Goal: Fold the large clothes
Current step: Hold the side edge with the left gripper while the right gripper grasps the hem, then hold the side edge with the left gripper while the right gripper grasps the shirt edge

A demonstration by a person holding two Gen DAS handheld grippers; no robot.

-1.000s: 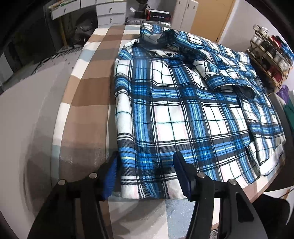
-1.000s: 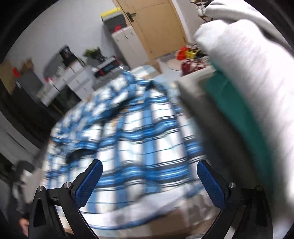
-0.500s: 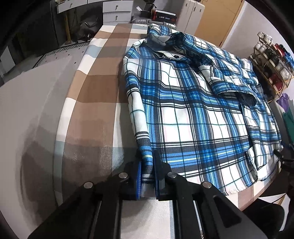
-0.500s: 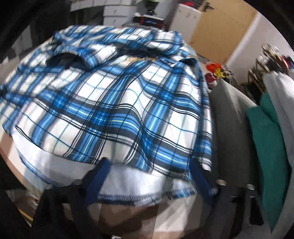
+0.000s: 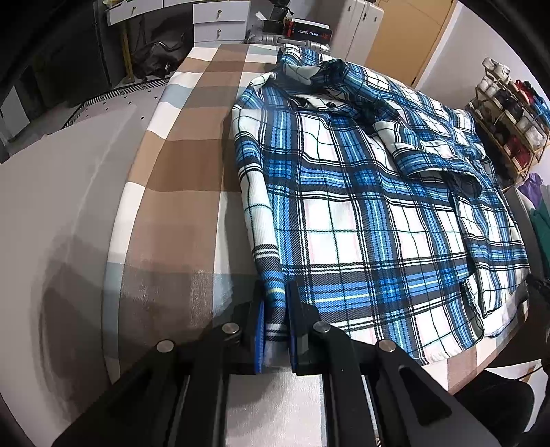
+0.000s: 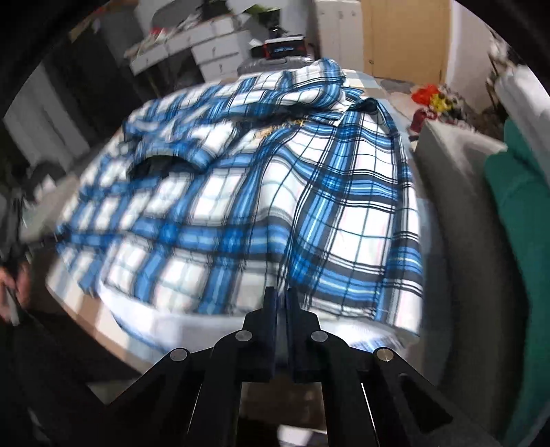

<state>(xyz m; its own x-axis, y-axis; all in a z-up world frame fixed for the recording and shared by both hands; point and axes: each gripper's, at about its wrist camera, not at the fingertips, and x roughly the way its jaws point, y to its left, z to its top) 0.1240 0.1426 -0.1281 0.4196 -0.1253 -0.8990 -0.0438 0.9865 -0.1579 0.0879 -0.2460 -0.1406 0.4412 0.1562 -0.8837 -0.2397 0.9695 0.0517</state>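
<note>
A blue, white and black plaid shirt [image 5: 361, 206] lies spread on a table covered by a brown and white checked cloth [image 5: 178, 172], one sleeve folded across its upper part. My left gripper [image 5: 275, 295] is shut on the shirt's near left hem corner, with fabric pinched between the blue pads. In the right wrist view the same shirt [image 6: 240, 206] fills the middle, blurred on the left. My right gripper [image 6: 282, 295] is at the near hem, its jaws closing onto a fold of the fabric with the pads pressed together on it.
White drawers [image 5: 220, 20] and a black box stand beyond the table's far end. A shoe rack [image 5: 508, 113] is at the right wall. Grey upholstery [image 6: 453, 192] with green cloth [image 6: 515, 223] lies close to the shirt's right side. A hand [image 6: 13, 285] shows at the left edge.
Both grippers went from wide open to pinched on the shirt's near hem, the left one first. The right gripper swung down and rolled over the shirt before its jaws came together.
</note>
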